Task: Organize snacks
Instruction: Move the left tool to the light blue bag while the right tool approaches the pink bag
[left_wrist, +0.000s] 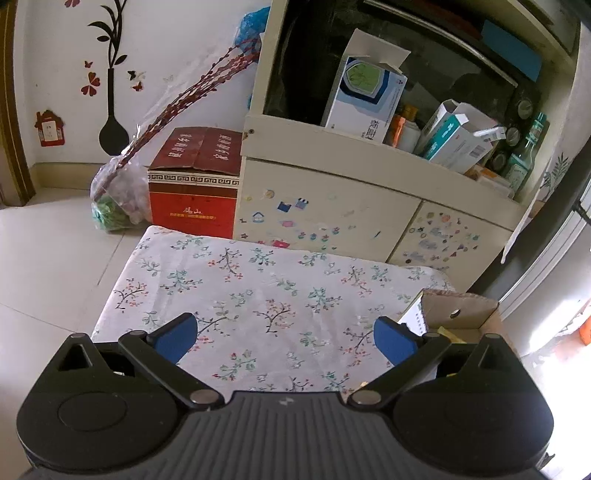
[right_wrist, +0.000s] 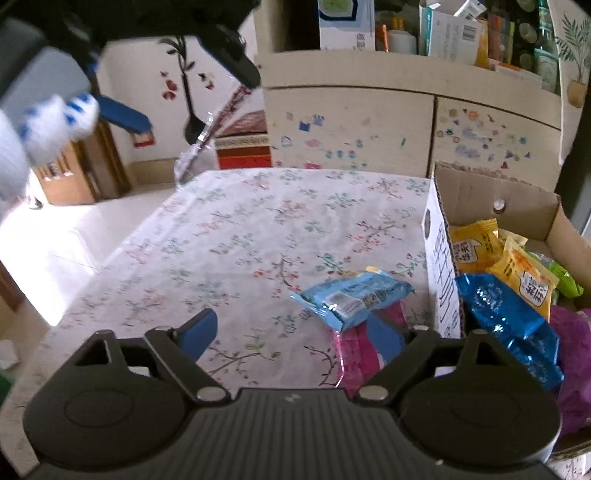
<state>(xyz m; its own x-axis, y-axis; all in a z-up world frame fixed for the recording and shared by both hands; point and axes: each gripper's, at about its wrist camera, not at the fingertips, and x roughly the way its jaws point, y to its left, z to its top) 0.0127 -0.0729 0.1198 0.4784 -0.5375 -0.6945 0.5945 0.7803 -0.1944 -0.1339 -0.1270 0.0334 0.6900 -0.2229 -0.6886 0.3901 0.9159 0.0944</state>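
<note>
Right wrist view: the right gripper (right_wrist: 291, 338) gapes, empty, over a light-blue snack packet (right_wrist: 352, 295) and pink packet (right_wrist: 360, 356) on the table (right_wrist: 221, 240) beside the cardboard box (right_wrist: 439, 280); closing may pinch both or slip off the crinkly film.

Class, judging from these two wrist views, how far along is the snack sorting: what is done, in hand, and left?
Done: yellow, green and blue snack packets lie in the open cardboard box.
In hand: nothing; the right gripper is open above the floral tablecloth, and the left gripper is open and empty.
Left: a light blue packet lying on a pink packet beside the box.
</note>
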